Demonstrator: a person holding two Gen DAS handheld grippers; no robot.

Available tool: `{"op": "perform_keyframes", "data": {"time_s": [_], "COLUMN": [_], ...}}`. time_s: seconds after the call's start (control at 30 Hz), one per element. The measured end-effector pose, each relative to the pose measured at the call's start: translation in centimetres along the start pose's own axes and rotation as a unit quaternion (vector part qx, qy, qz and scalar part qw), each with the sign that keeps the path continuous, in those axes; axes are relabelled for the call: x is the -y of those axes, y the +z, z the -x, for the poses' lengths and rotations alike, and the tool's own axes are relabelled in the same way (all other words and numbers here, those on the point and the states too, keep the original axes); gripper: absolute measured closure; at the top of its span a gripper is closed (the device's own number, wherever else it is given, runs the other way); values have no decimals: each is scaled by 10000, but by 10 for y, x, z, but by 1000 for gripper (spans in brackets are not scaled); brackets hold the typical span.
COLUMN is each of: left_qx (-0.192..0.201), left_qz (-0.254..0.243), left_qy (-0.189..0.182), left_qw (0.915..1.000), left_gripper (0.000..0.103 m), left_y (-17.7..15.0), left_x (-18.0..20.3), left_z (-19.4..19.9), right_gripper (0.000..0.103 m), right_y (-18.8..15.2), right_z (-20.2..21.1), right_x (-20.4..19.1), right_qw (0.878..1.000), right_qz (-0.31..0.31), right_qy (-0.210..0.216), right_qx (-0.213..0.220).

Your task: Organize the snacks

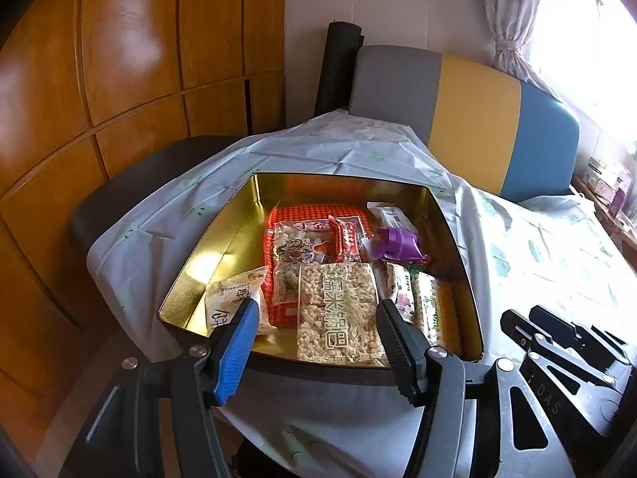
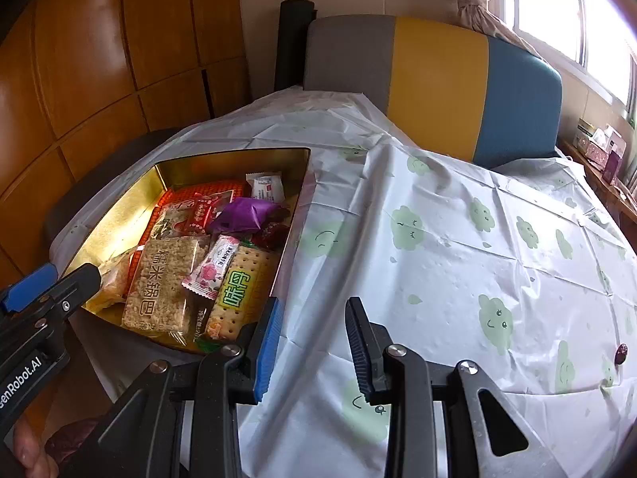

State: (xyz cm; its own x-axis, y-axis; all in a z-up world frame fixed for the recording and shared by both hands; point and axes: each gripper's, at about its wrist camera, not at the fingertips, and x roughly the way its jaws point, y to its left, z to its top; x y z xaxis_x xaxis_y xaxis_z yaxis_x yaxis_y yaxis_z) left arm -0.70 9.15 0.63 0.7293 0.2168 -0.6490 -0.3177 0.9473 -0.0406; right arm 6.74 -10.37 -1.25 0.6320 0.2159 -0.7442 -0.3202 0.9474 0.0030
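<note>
A gold tin box (image 1: 223, 235) (image 2: 119, 215) sits at the table's left corner and holds several snack packs: a rice-cracker pack (image 1: 338, 310) (image 2: 163, 283), a purple wrapper (image 1: 398, 245) (image 2: 247, 215), a red pack (image 1: 310, 215), a green-labelled biscuit pack (image 2: 239, 294). My left gripper (image 1: 314, 310) is open and empty, just in front of the box's near rim. My right gripper (image 2: 312, 310) is open and empty over the tablecloth, right of the box. A small dark red candy (image 2: 621, 352) lies on the cloth at far right.
A white tablecloth with green cloud faces (image 2: 438, 239) covers the table. A grey, yellow and blue chair back (image 2: 434, 83) stands behind it. Wooden cabinet doors (image 1: 119, 59) are at left. Small boxes sit on a sill (image 2: 601, 143) at right.
</note>
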Motion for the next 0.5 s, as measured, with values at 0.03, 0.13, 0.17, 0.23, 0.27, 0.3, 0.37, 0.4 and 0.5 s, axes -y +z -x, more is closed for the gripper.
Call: {"op": "perform_keyframes", "data": {"time_s": [0.03, 0.13, 0.17, 0.23, 0.27, 0.3, 0.37, 0.4, 0.5], "left_qx": [3, 12, 12, 11, 8, 6, 9, 11, 10], "left_qz": [4, 4, 4, -1, -1, 2, 0, -2, -22], "left_qy": [1, 10, 12, 16, 15, 13, 15, 12, 9], "left_qw": [10000, 10000, 10000, 10000, 10000, 10000, 10000, 10000, 10000], "left_gripper": [41, 41, 41, 41, 41, 41, 41, 41, 41], "left_y": [0, 0, 0, 0, 0, 0, 1, 1, 1], "left_x": [-1, -2, -2, -2, -2, -3, -3, -2, -3], "left_z": [0, 1, 0, 0, 0, 0, 0, 0, 0], "right_gripper": [70, 70, 70, 70, 70, 70, 70, 70, 70], "right_y": [0, 0, 0, 0, -1, -1, -1, -1, -1], "right_z": [0, 0, 0, 0, 0, 0, 1, 1, 1], "right_x": [-1, -2, -3, -3, -2, -3, -3, -3, -4], "right_qw": [10000, 10000, 10000, 10000, 10000, 10000, 10000, 10000, 10000], "right_qz": [8, 30, 31, 34, 38, 46, 47, 54, 58], "right_qy": [-3, 1, 0, 2, 7, 3, 5, 9, 11], "right_qx": [7, 1, -3, -2, -1, 6, 13, 17, 20]}}
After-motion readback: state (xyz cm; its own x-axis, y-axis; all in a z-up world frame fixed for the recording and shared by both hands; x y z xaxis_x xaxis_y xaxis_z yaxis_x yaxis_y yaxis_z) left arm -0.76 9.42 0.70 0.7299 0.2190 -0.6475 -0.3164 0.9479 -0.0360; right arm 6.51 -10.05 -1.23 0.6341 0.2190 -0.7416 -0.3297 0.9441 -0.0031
